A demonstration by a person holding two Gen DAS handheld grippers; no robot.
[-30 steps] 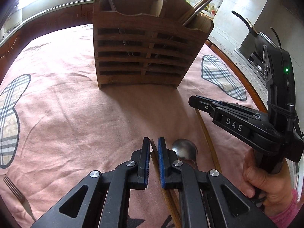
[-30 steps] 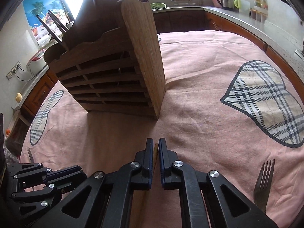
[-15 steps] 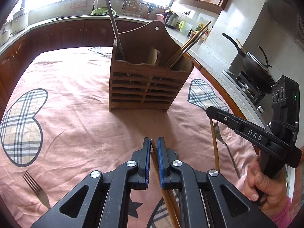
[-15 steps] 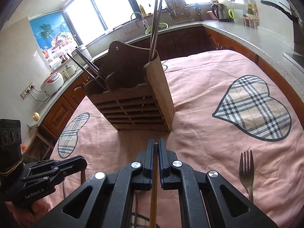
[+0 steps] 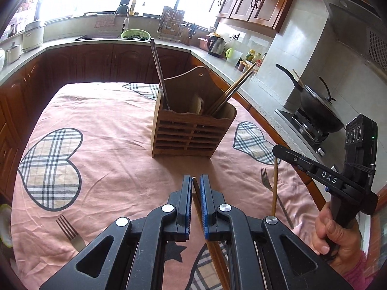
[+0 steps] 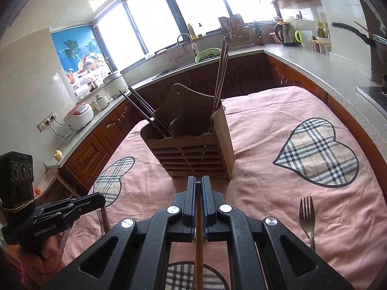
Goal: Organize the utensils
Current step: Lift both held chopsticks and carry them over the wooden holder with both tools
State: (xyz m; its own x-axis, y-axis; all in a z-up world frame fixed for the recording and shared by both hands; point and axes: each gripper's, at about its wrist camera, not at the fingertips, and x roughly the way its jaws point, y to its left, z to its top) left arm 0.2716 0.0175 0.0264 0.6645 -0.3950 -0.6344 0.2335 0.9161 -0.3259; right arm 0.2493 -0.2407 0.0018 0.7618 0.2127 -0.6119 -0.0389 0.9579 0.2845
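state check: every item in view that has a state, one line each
left gripper: shut on a wooden chopstick, raised off the table
right gripper: shut on a second chopstick, raised
wooden utensil holder: upright, chopsticks standing in its left and right compartments
fork: flat on the tablecloth, right side, not yet stowed
second fork: flat on the cloth, left side

Slatted brown wooden utensil holder [image 5: 191, 133]: matt, visible grain. Pink cloth table cover with plaid hearts [image 5: 101, 159]: soft, creased, matt. Silver metal fork [image 6: 306, 215]: dull sheen. Thin light wooden chopstick [image 6: 198, 229]: smooth, satin. Black plastic left gripper [image 5: 196, 188]: matt, with blue rubbery pads [image 5: 202, 207] and bright metal rivets. Grey speckled stone-like countertop [image 6: 321, 62]: polished.
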